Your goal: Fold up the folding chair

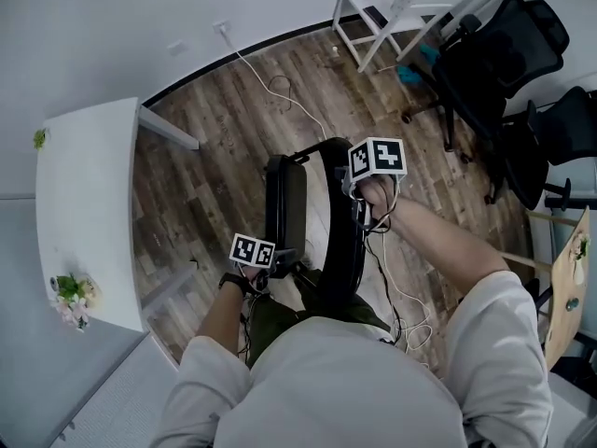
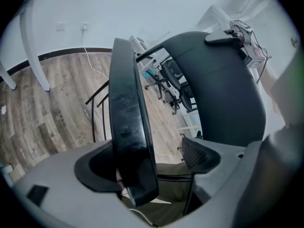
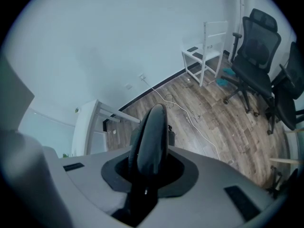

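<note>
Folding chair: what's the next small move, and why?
Probably swing the seat across with the left gripper, whose jaws straddle it, until it meets the backrest that the right gripper clamps. The seat stands upright, but floor shows through a gap between the two panels, so the chair isn't flat yet.

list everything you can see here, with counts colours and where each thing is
folding chair: 1, black, centre, seat tipped up
table: 1, white, left
flowers: 1 bunch, pale with green leaves, table's near end
office chairs: 2, black, upper right
stand: 1, white, top, by wall
cable: 1, white, across the wooden floor
left gripper: 1, grey, open around the chair's seat
right gripper: 1, grey, shut on the chair's back
</note>
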`<state>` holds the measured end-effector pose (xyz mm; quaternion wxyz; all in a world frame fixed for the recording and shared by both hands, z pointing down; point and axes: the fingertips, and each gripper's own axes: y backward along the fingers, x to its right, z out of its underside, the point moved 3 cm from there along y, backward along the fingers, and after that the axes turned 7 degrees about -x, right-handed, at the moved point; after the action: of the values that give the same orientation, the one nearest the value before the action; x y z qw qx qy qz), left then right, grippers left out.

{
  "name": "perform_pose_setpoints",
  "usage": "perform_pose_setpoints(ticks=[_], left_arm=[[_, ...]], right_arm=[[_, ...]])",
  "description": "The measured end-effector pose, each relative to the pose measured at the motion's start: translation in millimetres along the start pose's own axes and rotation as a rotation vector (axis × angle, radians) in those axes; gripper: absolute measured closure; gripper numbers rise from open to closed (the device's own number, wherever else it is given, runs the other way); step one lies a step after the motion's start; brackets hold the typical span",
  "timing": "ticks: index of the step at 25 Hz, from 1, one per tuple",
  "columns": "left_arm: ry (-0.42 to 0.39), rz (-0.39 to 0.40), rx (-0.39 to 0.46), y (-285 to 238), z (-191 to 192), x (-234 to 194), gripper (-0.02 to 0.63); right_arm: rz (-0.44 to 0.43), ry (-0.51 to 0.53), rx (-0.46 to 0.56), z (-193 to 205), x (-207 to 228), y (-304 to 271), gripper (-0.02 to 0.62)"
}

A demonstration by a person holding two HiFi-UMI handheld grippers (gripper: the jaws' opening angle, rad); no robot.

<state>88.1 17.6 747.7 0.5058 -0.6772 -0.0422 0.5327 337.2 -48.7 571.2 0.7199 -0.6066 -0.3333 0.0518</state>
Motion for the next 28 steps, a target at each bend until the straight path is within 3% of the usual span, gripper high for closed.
perform_pose_setpoints(ticks=[8,12,18,28], left_arm=[[-0.038,-0.015,-0.038,-10.1,-3.3,20.3,0.183],[-0.108,-0.016,-0.076,-14.7,-2.6,27.7,0.183],[-0.279,-0.051,-0.220,-17.8,6.0,29.9,0.183],[-0.745,-0.132,-0.561,-26.9,19.1,42.0,0.183]], right_arm=[[0.003,-0.019,-0.010,-0.3,-8.3,3.5,0.499],[0.008,-0.025,-0.015,-0.3,-11.0,3.6,0.495],[0.001,-0.036,-0.018,1.1,-15.0,3.2,0.491],[-0.020,-0.074,-0.016,-0.4,-26.8,4.3,0.469]])
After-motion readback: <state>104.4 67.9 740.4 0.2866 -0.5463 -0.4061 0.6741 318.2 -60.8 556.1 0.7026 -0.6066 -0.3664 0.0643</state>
